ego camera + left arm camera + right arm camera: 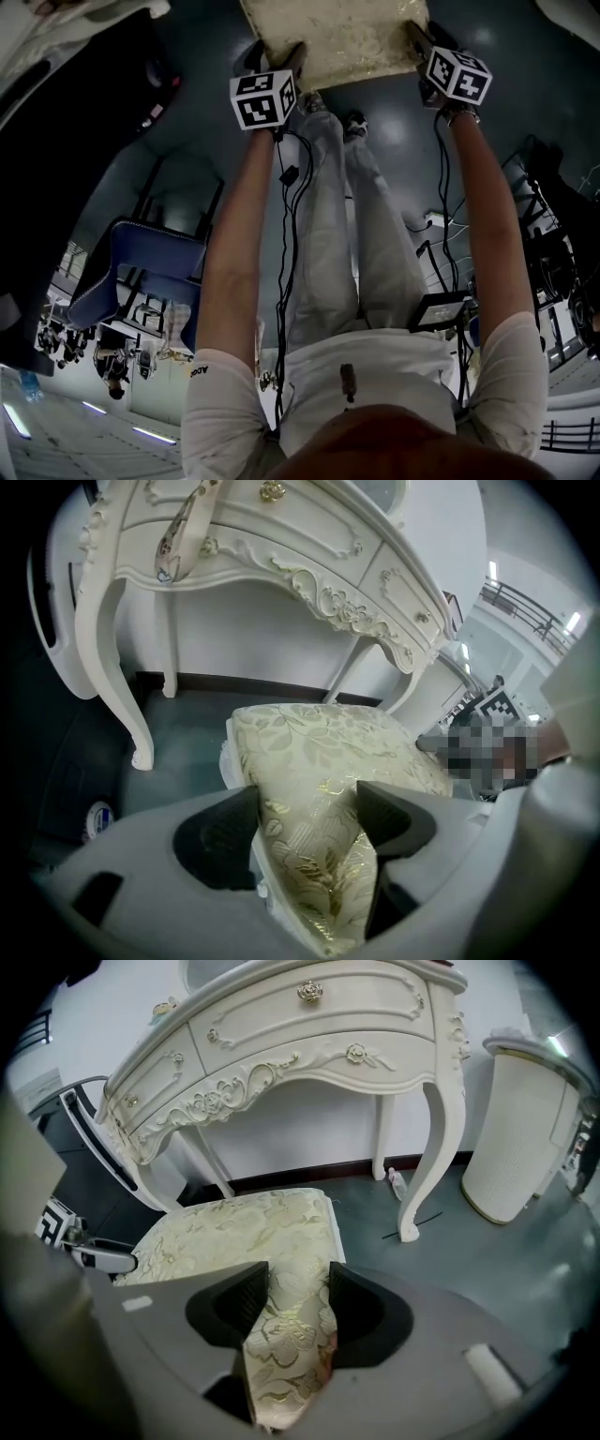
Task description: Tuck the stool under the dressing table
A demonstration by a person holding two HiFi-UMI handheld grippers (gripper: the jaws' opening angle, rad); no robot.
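Note:
The stool [337, 37] has a cream cushion with a gold leaf pattern and stands on the dark floor just in front of the white carved dressing table [309, 1026]. My left gripper [293, 54] is shut on the cushion's near left edge, with the fabric bunched between its pads [309, 822]. My right gripper [417, 39] is shut on the near right edge, the cushion [244, 1232] pinched between its black pads [298, 1302]. In the left gripper view the stool [328, 752] sits between the table's curved legs [117, 667], in front of the dressing table [281, 546].
A white bin [516, 1138] stands to the right of the table, and a small bottle [397, 1183] lies by the table's right leg [431, 1166]. A blue chair [141, 272] stands behind me at the left. Cables hang along my arms.

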